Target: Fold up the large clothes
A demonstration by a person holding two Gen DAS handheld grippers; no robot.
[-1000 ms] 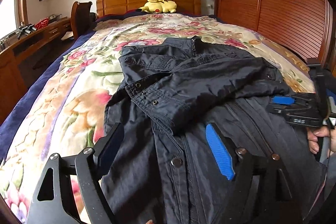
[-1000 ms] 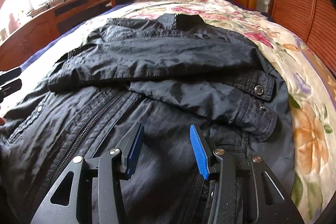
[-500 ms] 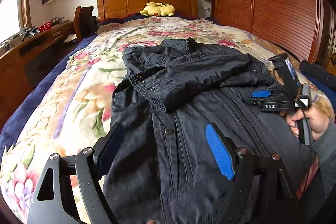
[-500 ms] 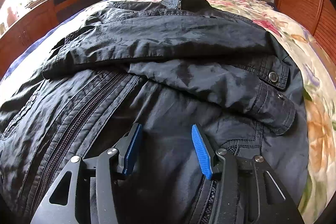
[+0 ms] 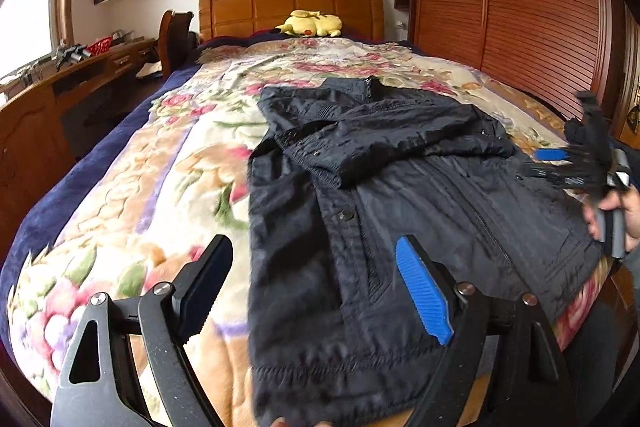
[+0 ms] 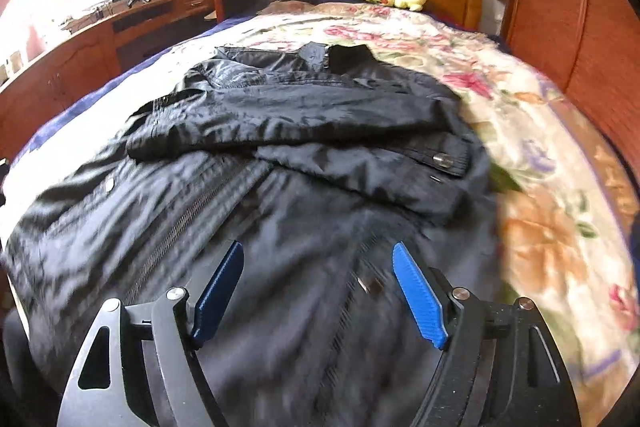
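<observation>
A dark navy jacket (image 5: 384, 195) lies front up on the flowered bedspread (image 5: 160, 187), collar toward the headboard, both sleeves folded across the chest. My left gripper (image 5: 316, 291) is open and empty, above the jacket's lower left hem. My right gripper (image 6: 318, 291) is open and empty, above the lower right part of the jacket (image 6: 280, 187). The right gripper also shows at the right edge of the left wrist view (image 5: 576, 167), held in a hand.
A yellow plush toy (image 5: 312, 23) lies by the wooden headboard (image 5: 288, 5). A wooden desk (image 5: 60, 95) and chair (image 5: 174, 35) stand along the left side of the bed. A wooden slatted wardrobe (image 5: 512, 7) lines the right side.
Both grippers have pulled back and up from the jacket, so more of the bed shows. The right gripper's jaws have opened wider. The jacket has not moved.
</observation>
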